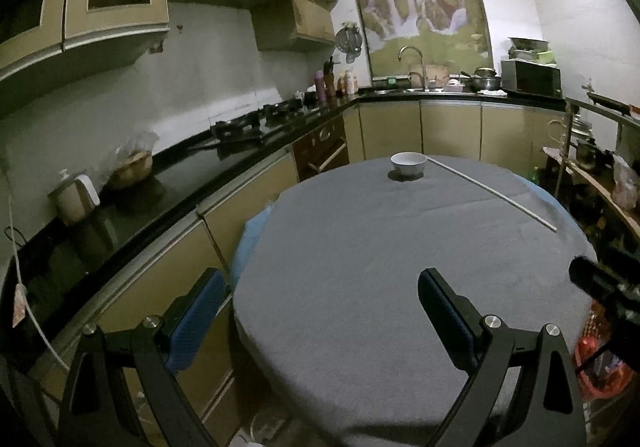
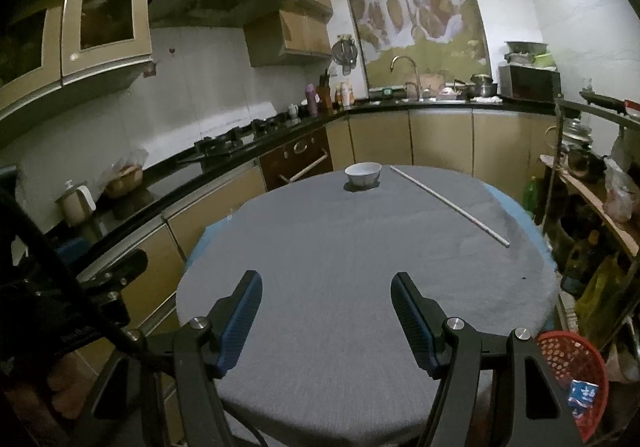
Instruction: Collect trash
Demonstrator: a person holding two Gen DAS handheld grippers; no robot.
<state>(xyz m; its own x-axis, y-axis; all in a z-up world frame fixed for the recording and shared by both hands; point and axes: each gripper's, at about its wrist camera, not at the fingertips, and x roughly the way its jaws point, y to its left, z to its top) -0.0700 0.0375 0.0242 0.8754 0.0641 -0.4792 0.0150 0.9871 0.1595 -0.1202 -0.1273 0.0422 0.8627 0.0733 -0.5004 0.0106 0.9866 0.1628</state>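
Note:
A round table under a grey cloth (image 1: 360,267) (image 2: 340,247) fills both views. At its far edge stands a white bowl (image 1: 408,163) (image 2: 363,174), and a long thin white stick (image 1: 492,193) (image 2: 448,203) lies slanted to the right of it. My left gripper (image 1: 320,283) hangs open over the table's near left edge, nothing between its blue pads. My right gripper (image 2: 326,287) is open too, empty, above the near part of the cloth. A red mesh basket (image 2: 576,371) (image 1: 600,367) sits low beside the table on the right, with a blue-and-white packet (image 2: 582,397) inside.
A black countertop (image 1: 160,183) with a gas hob (image 1: 248,125) runs along the left wall to a sink (image 1: 416,87) at the back. Cluttered shelves (image 2: 592,199) stand on the right. The other gripper's dark body shows at each view's edge (image 1: 604,283) (image 2: 80,287).

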